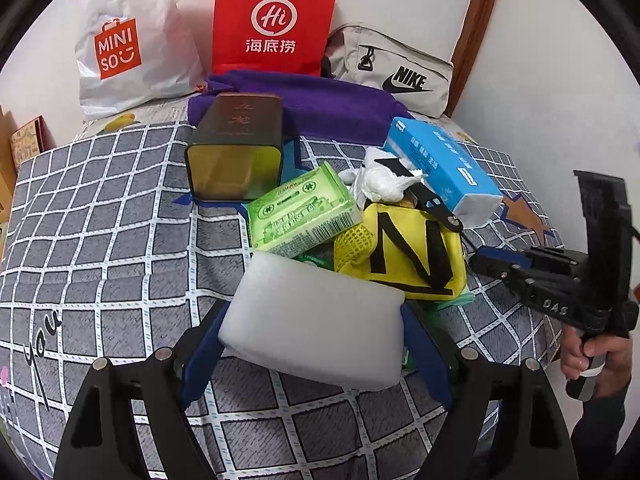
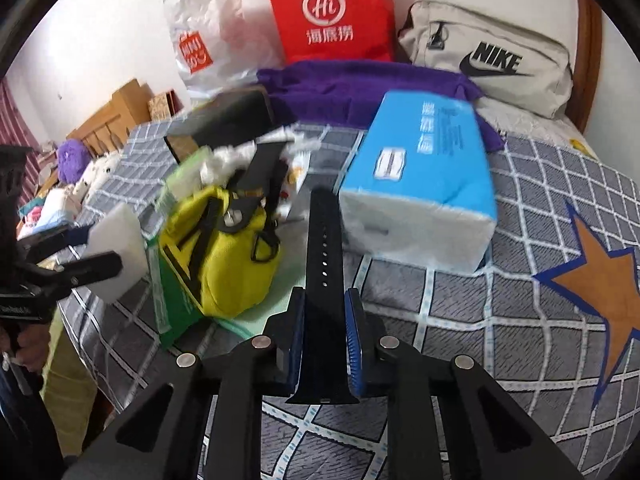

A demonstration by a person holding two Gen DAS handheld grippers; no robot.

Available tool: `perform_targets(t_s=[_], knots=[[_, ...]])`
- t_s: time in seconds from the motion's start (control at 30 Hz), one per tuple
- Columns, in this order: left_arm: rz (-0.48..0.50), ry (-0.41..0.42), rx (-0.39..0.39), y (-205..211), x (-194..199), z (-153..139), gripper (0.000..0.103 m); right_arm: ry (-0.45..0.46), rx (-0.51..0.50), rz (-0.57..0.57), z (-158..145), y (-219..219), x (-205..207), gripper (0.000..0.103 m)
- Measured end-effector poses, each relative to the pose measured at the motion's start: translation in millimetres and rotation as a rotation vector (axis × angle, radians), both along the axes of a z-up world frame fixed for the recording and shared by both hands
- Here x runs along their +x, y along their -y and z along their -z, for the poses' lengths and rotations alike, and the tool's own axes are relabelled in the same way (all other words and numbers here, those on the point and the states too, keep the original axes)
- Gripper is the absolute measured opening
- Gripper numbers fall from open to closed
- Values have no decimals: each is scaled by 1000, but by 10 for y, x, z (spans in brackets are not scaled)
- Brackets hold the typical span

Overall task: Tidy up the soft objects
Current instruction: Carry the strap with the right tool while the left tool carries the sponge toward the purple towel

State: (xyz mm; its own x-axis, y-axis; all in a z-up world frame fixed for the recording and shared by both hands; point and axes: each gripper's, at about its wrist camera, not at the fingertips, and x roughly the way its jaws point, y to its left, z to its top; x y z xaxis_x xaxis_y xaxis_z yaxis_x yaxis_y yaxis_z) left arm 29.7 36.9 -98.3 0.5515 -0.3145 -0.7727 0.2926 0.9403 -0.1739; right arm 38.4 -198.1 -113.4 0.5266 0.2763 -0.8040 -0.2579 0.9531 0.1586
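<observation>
My left gripper (image 1: pixel 312 320) is shut on a white foam block (image 1: pixel 316 320) and holds it above the checked bedcover, just in front of the pile. It also shows in the right wrist view (image 2: pixel 116 252). My right gripper (image 2: pixel 324 336) is shut on a black perforated strap (image 2: pixel 325 264) that stands upright between the blue pads. In the left wrist view the right gripper (image 1: pixel 492 258) is at the right of the pile. The pile holds a yellow pouch (image 1: pixel 404 260), a green tissue pack (image 1: pixel 300 208), a blue tissue pack (image 1: pixel 444 164) and crumpled white tissue (image 1: pixel 380 184).
A dark tin box (image 1: pixel 236 148) lies behind the pile on a purple towel (image 1: pixel 328 100). A Miniso bag (image 1: pixel 128 40), a red paper bag (image 1: pixel 276 20) and a grey Nike bag (image 1: pixel 392 68) stand along the wall. The bed's edge (image 2: pixel 100 360) is at the left in the right wrist view.
</observation>
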Motion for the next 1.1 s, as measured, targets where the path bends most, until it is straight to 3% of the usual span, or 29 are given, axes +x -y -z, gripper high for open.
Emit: perform_targets(t_s=[0.17, 0.33, 0.37, 0.43, 0.77, 1.1], knots=[[-13, -18, -1, -28, -7, 55, 84, -37, 20, 7, 109, -11, 55, 23], [-26, -24, -7, -56, 13, 64, 84, -34, 46, 5, 120, -21, 156, 39], [-26, -25, -6, -52, 17, 66, 84, -28, 44, 5, 119, -31, 169, 38], [-24, -25, -4, -46, 30, 64, 84, -16, 35, -9, 121, -58, 188, 21], [-34, 2, 0, -72, 73, -82, 84, 44, -6, -23, -115, -78, 48, 20], [-81, 69, 39, -91, 194, -482, 84, 93, -11, 33, -492, 75, 63, 20]])
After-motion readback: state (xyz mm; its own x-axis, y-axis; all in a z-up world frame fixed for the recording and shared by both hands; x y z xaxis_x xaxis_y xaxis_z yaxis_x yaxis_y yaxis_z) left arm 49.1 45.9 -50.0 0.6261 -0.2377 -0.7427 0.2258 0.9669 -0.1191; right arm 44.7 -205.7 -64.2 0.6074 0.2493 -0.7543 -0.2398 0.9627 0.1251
